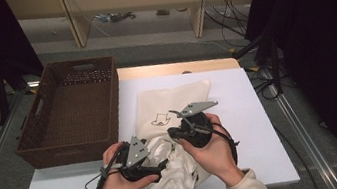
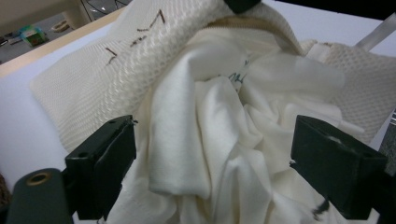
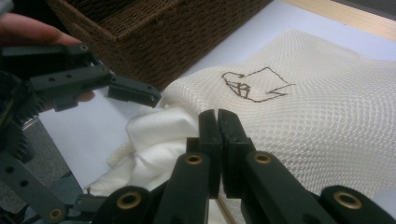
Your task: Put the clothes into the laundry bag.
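Note:
A cream mesh bag (image 1: 172, 101) with a small dark line drawing lies on the white table (image 1: 257, 126). A crumpled white garment (image 1: 172, 169) bulges from its near end. My left gripper (image 1: 159, 164) is open, its jaws wide on either side of the garment (image 2: 219, 140) without pressing it. My right gripper (image 1: 176, 133) is shut on the bag's rim and holds the mouth lifted over the garment. In the right gripper view its jaws (image 3: 218, 116) are pressed together over the mesh (image 3: 317, 121), and one of the left gripper's fingers (image 3: 133, 92) hangs above the garment (image 3: 154, 135).
A brown woven basket (image 1: 114, 97) stands at the table's left edge, close to the bag. Bare white table lies to the right of the bag. Wooden shelf legs and cables are on the floor beyond the table.

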Tool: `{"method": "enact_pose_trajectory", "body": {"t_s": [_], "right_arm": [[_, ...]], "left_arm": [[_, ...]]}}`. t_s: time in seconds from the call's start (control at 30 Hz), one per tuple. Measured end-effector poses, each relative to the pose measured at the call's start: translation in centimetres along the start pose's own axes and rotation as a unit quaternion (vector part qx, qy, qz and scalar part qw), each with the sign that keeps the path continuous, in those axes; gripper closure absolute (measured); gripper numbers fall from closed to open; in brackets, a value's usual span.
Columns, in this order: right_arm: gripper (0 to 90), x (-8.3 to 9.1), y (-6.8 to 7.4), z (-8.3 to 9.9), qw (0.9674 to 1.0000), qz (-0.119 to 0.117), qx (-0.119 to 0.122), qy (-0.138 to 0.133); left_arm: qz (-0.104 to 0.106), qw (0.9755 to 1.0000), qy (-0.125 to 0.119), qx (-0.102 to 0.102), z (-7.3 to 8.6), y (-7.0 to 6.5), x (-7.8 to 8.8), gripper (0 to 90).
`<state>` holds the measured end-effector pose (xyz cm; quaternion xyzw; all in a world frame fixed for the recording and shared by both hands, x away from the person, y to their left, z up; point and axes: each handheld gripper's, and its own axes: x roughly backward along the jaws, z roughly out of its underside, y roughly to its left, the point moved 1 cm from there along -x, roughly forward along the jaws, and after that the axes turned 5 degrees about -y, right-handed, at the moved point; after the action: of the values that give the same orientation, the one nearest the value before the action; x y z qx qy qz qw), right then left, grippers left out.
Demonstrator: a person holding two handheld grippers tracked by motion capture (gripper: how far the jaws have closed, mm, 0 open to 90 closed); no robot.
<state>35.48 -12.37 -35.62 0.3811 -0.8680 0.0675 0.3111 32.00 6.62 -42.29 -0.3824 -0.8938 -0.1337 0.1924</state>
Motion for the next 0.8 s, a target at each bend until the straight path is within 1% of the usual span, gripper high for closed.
{"method": "enact_pose_trajectory", "body": {"t_s": [0.03, 0.07, 0.1, 0.13, 0.17, 0.2, 0.23, 0.27, 0.3, 0.33, 0.37, 0.4, 0.43, 0.47, 0.5, 0.53, 0.57, 0.6, 0.63, 0.67, 0.7, 0.73, 0.77, 0.8], "right_arm": [[90.0, 0.1, 0.1, 0.0, 0.9999, 0.001, -0.010, 0.002], [90.0, 0.1, 0.2, 0.0, 0.9999, 0.003, -0.013, 0.003], [90.0, 0.0, 0.1, 0.0, 1.0000, 0.002, -0.004, -0.001], [90.0, 0.0, 0.1, 0.0, 1.0000, 0.002, -0.005, -0.001], [90.0, -0.1, 0.1, 0.0, 1.0000, 0.001, 0.001, -0.004], [90.0, 0.0, 0.2, 0.0, 1.0000, 0.005, -0.007, 0.003], [90.0, -0.1, 0.2, 0.0, 1.0000, 0.003, -0.004, 0.003], [90.0, -0.1, 0.2, 0.0, 1.0000, 0.004, -0.003, 0.003], [90.0, -0.2, 0.2, 0.1, 0.9999, 0.009, -0.004, -0.005], [90.0, -0.2, 0.3, 0.1, 0.9999, 0.009, -0.006, -0.005], [90.0, -0.2, 0.1, 0.0, 1.0000, 0.002, 0.005, 0.001], [90.0, -0.2, 0.0, 0.0, 0.9999, 0.000, 0.013, 0.000], [90.0, -0.2, 0.2, 0.1, 1.0000, 0.001, 0.003, 0.003], [90.0, -0.2, 0.2, 0.1, 1.0000, 0.002, 0.003, 0.004], [90.0, -0.2, 0.3, 0.1, 1.0000, 0.001, 0.001, 0.003], [90.0, -0.2, 0.3, 0.1, 1.0000, 0.002, 0.003, 0.003], [90.0, -0.3, 0.3, 0.1, 1.0000, 0.002, 0.003, 0.004], [90.0, -0.2, 0.4, 0.1, 1.0000, 0.004, -0.004, 0.006], [90.0, -0.3, 0.5, 0.1, 0.9999, 0.007, -0.006, 0.004], [90.0, -0.5, 0.3, 0.1, 0.9999, 0.000, 0.014, 0.002], [90.0, -0.4, 0.4, 0.1, 0.9998, 0.000, 0.016, 0.009], [90.0, -0.4, 0.6, 0.1, 1.0000, -0.003, 0.001, 0.008], [90.0, -0.4, 0.8, 0.1, 0.9999, -0.001, -0.010, 0.012], [90.0, -0.5, 0.5, 0.0, 0.9998, -0.001, 0.018, 0.000]], "left_arm": [[0.006, 1.0000, 0.003, -0.001, 0.1, 0.0, -0.1, 12.8], [0.009, 0.9999, 0.008, 0.004, 0.2, -0.1, -0.3, 12.2], [0.005, 1.0000, 0.007, -0.002, 0.3, 0.0, -0.4, 12.1], [0.002, 1.0000, 0.008, -0.004, 0.4, 0.1, -0.5, 12.8], [0.006, 1.0000, 0.004, 0.003, 0.5, 0.0, -0.8, 14.3], [0.008, 0.9999, 0.008, -0.003, 0.7, 0.1, -0.9, 17.7], [0.009, 0.9999, 0.005, -0.005, 0.7, 0.0, -0.9, 23.7], [0.006, 1.0000, 0.000, -0.007, 0.8, 0.0, -1.1, 28.6], [0.005, 0.9998, -0.001, -0.018, 0.8, 0.1, -1.2, 34.0], [-0.001, 0.9999, -0.002, -0.010, 0.9, 0.1, -1.4, 38.6], [-0.004, 0.9999, -0.011, 0.000, 0.9, 0.1, -1.6, 44.5], [-0.006, 0.9999, -0.006, -0.013, 0.8, 0.4, -1.5, 49.8], [-0.009, 0.9999, -0.009, -0.003, 0.9, 0.4, -1.6, 56.3], [-0.009, 0.9999, -0.005, -0.005, 0.9, 0.4, -1.6, 60.6], [-0.007, 1.0000, -0.006, 0.003, 0.9, 0.3, -1.7, 63.3], [-0.008, 1.0000, 0.003, -0.002, 0.8, 0.4, -1.7, 65.7], [-0.009, 1.0000, 0.003, 0.002, 0.8, 0.3, -1.8, 68.2], [-0.002, 1.0000, 0.006, 0.007, 0.7, 0.4, -1.8, 70.0], [0.002, 0.9998, 0.008, 0.019, 0.7, 0.4, -1.9, 71.7], [0.001, 0.9996, 0.003, 0.030, 0.5, 0.3, -1.9, 72.9], [-0.001, 0.9995, 0.003, 0.032, 0.4, 0.2, -2.0, 74.0], [0.001, 0.9995, 0.000, 0.031, 0.2, 0.2, -2.0, 74.6], [0.000, 0.9997, 0.000, 0.026, 0.0, 0.2, -2.0, 75.1], [-0.003, 0.9992, -0.005, 0.039, -0.3, 0.0, -2.1, 75.3]]}}
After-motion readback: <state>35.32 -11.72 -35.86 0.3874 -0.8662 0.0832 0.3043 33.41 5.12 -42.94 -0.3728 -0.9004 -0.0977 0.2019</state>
